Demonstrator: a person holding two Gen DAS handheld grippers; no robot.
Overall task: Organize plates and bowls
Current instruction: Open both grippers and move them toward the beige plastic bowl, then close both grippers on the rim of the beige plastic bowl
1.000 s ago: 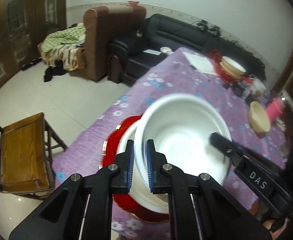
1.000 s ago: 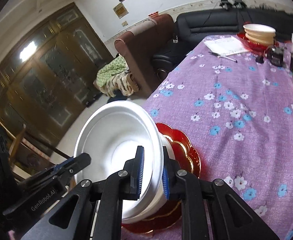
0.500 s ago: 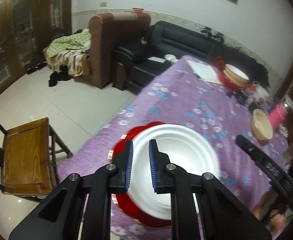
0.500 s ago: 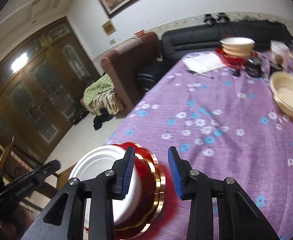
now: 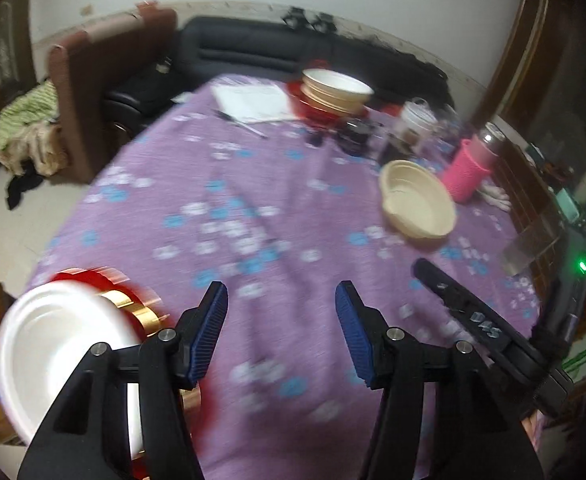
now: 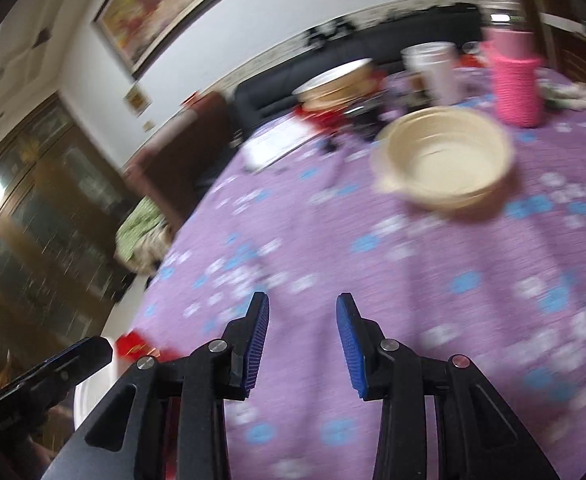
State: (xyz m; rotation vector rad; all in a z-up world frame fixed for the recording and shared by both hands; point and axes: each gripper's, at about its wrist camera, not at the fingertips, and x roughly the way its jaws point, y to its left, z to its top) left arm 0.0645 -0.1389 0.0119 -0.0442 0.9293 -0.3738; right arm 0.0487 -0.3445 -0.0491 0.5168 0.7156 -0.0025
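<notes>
A white bowl (image 5: 53,344) sits on a red and gold plate (image 5: 141,312) at the table's near left corner. My left gripper (image 5: 279,332) is open and empty, to the right of that stack, above the purple flowered tablecloth (image 5: 253,200). My right gripper (image 6: 301,340) is open and empty over the cloth; it also shows in the left wrist view (image 5: 473,312). A cream bowl (image 5: 417,204) sits at the right middle, also in the right wrist view (image 6: 445,160). A stack of cream bowls on a red plate (image 5: 333,92) stands at the far end.
A pink woven sleeve on a bottle (image 5: 473,168), a clear jar (image 5: 413,124), dark small items (image 5: 353,136), and paper with a pen (image 5: 253,100) crowd the far right of the table. A brown armchair (image 5: 105,80) and black sofa (image 5: 253,52) stand beyond. Both views are motion-blurred.
Both grippers let go of the white bowl, which now rests on the red plate, and opened wide. Both have swung right toward the middle of the table and the cream bowl.
</notes>
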